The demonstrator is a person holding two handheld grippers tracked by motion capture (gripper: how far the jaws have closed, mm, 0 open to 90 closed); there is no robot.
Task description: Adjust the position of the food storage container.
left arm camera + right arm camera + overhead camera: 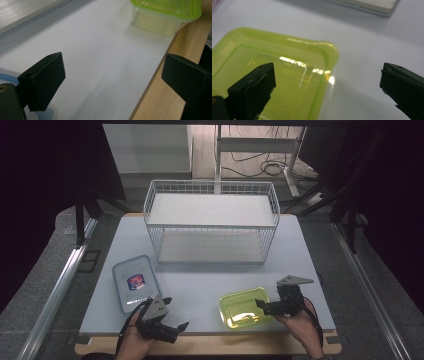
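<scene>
- Two hand-held grippers low over a pale grey table, near its front edge.
- Left gripper spread wide, gripping nothing, just beside a blue-rimmed container at front left.
- Red and blue label on that container's lid; writing too small to read.
- Right gripper also spread wide and empty, poised over the right edge of a lime-green lidded container at front right.
- White two-shelf wire rack at table's back, well apart from both containers.
</scene>
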